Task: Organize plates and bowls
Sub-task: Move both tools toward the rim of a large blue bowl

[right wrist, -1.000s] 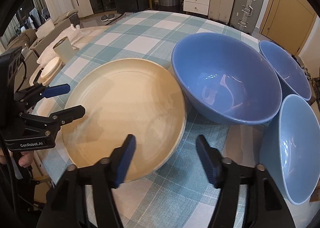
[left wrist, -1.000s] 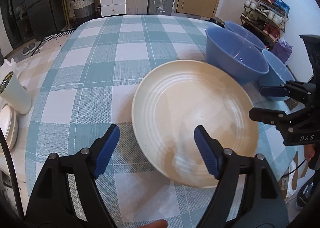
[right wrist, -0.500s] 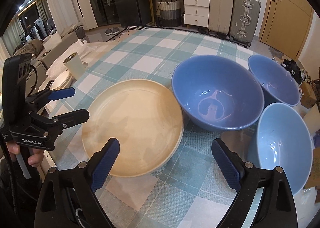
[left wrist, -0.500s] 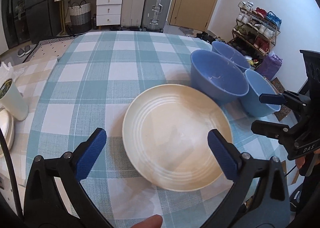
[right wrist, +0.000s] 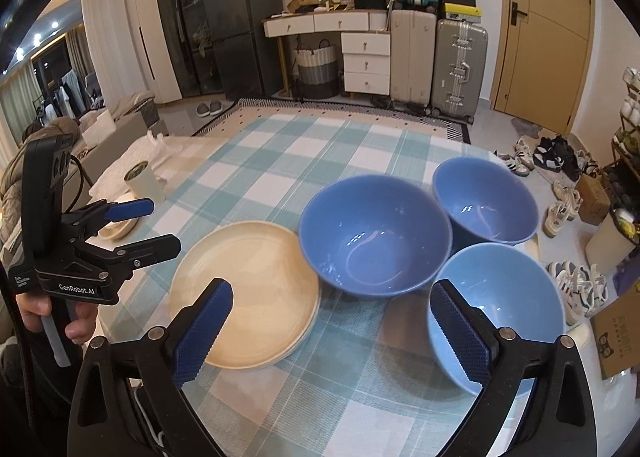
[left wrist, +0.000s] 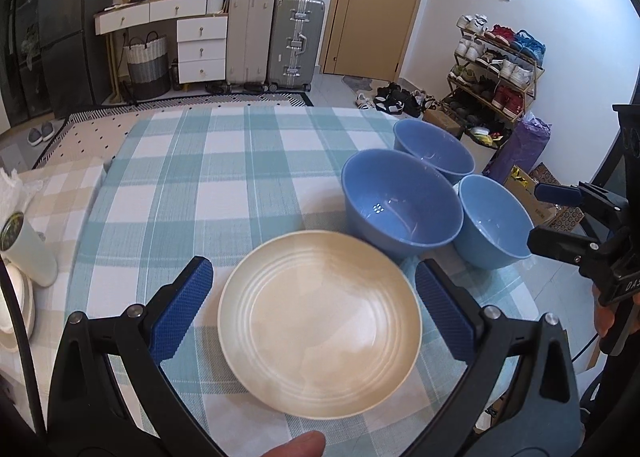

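A cream ribbed plate [left wrist: 320, 333] [right wrist: 244, 297] lies flat on the checked tablecloth [left wrist: 208, 185]. Right of it stand three blue bowls in a cluster: a large one [left wrist: 400, 201] [right wrist: 376, 237] touching the plate's rim, a far one [left wrist: 434, 151] [right wrist: 486, 205] and a lighter near one [left wrist: 494, 221] [right wrist: 496, 309]. My left gripper [left wrist: 314, 289] [right wrist: 154, 225] hovers above the plate, wide open and holding nothing. Above the plate and bowls, my right gripper [right wrist: 332, 309] [left wrist: 540, 217] is still opening its jaws, with nothing between them.
A white cup [left wrist: 24, 245] [right wrist: 144, 181] and small stacked white dishes [left wrist: 16, 309] sit at the table's left end. The bowls stand close to the right table edge. Beyond the table are suitcases, drawers and a shoe rack.
Both grippers have risen and drawn back from the cream plate while their jaws spread wide. The plate now lies still and looks smaller in both views.
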`<action>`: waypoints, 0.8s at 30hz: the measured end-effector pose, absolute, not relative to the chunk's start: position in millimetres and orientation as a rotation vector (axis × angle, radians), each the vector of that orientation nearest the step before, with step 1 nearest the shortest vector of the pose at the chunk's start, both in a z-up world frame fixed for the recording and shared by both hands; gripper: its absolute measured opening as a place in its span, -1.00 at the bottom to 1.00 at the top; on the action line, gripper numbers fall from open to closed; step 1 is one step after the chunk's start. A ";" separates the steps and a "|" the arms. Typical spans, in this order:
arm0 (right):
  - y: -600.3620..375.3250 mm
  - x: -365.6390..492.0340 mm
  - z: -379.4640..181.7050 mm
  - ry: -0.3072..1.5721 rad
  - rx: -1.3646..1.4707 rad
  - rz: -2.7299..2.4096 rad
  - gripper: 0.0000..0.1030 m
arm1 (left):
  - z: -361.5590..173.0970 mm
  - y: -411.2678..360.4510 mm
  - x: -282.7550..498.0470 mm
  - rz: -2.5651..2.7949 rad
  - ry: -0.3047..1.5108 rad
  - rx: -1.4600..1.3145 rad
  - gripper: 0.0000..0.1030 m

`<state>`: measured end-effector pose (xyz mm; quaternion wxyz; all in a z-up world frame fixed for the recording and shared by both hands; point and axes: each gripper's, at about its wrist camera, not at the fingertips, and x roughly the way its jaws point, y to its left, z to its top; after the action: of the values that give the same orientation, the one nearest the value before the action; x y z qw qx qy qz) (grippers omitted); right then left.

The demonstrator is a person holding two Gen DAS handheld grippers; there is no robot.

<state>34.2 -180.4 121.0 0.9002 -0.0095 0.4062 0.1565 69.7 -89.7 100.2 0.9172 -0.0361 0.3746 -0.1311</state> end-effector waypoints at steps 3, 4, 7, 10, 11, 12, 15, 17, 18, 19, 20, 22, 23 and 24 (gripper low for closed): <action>-191.7 34.6 130.1 0.821 -0.009 0.308 0.97 | 110.6 -100.3 75.0 -0.283 0.755 -0.062 0.95; -195.7 35.1 132.7 0.817 -0.005 0.303 0.97 | 113.6 -103.7 76.2 -0.288 0.751 -0.059 0.95; -206.7 36.7 139.9 0.802 0.002 0.290 0.97 | 120.3 -114.4 83.5 -0.296 0.743 -0.052 0.95; -217.5 38.3 145.5 0.793 0.004 0.276 0.97 | 124.5 -127.0 92.5 -0.310 0.742 -0.045 0.95; -221.3 39.2 147.0 0.791 0.005 0.270 0.97 | 125.5 -131.3 95.1 -0.313 0.742 -0.040 0.95; -223.9 40.3 147.7 0.789 0.007 0.265 0.97 | 126.5 -135.2 98.2 -0.316 0.742 -0.037 0.95; -235.7 44.0 150.2 0.787 0.014 0.247 0.98 | 127.3 -145.6 109.5 -0.327 0.742 -0.028 0.95; -241.9 47.2 150.6 0.787 0.019 0.237 0.98 | 128.1 -152.3 116.7 -0.333 0.746 -0.026 0.95; -245.1 49.3 150.6 0.788 0.021 0.230 0.98 | 128.2 -156.0 120.9 -0.338 0.749 -0.024 0.95; -248.8 51.0 150.7 0.789 0.024 0.223 0.98 | 128.1 -159.5 125.3 -0.342 0.752 -0.021 0.95; -252.6 52.7 150.8 0.789 0.027 0.216 0.98 | 128.2 -162.1 129.7 -0.345 0.753 -0.020 0.95; -258.8 58.6 150.2 0.790 0.034 0.202 0.98 | 129.6 -167.4 138.4 -0.346 0.756 -0.020 0.95; -262.4 61.0 150.2 0.790 0.038 0.193 0.98 | 130.4 -169.6 143.3 -0.347 0.759 -0.023 0.95; -267.1 63.7 150.2 0.790 0.044 0.184 0.98 | 131.1 -171.9 148.7 -0.350 0.761 -0.026 0.95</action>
<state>63.7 -267.1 150.2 0.9187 0.0213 0.3840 0.0895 148.7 -171.9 131.1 0.9134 -0.0128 0.3697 -0.1701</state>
